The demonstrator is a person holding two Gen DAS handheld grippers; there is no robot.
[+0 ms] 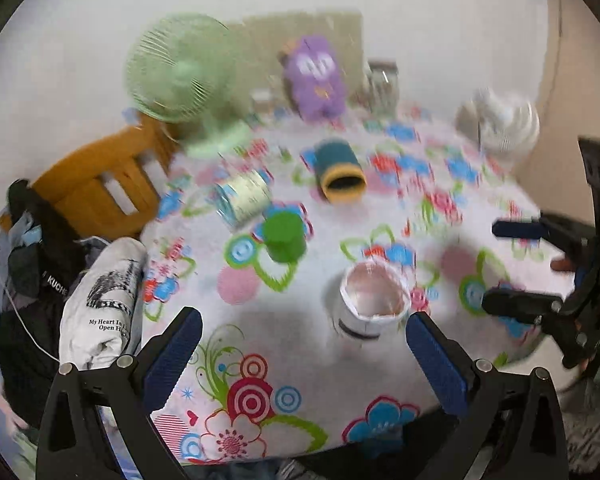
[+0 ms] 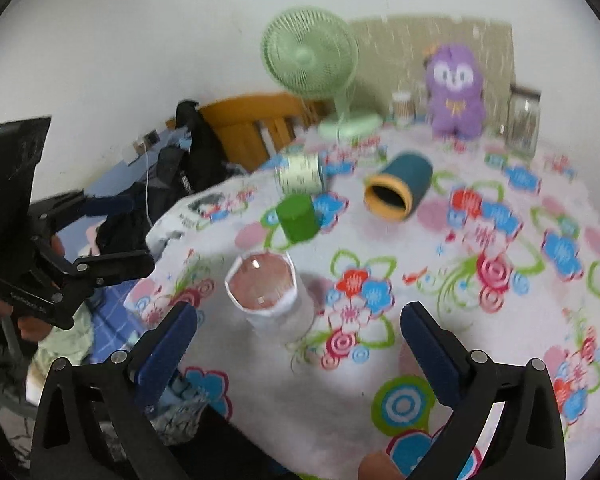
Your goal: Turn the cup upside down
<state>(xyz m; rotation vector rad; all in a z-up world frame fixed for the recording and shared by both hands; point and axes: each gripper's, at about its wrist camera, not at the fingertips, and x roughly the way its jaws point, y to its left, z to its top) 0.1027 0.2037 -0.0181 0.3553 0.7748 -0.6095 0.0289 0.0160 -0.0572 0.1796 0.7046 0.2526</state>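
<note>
The surface (image 1: 308, 344), under a floral cloth, carries a green fan (image 1: 180, 68) at the far left and a teal cup (image 1: 340, 168) lying on its side. The white cup (image 1: 374, 300) stands upright, mouth up, at the near edge. Left gripper (image 1: 304, 356): fingers spread, holding nothing, cup just beyond the right finger. Right gripper (image 2: 300, 356): fingers spread, empty, cup ahead and left of centre. Recommendation: centre one gripper on the cup wall, grip mid-height lightly since the rim looks flimsy, then lift before rotating.
</note>
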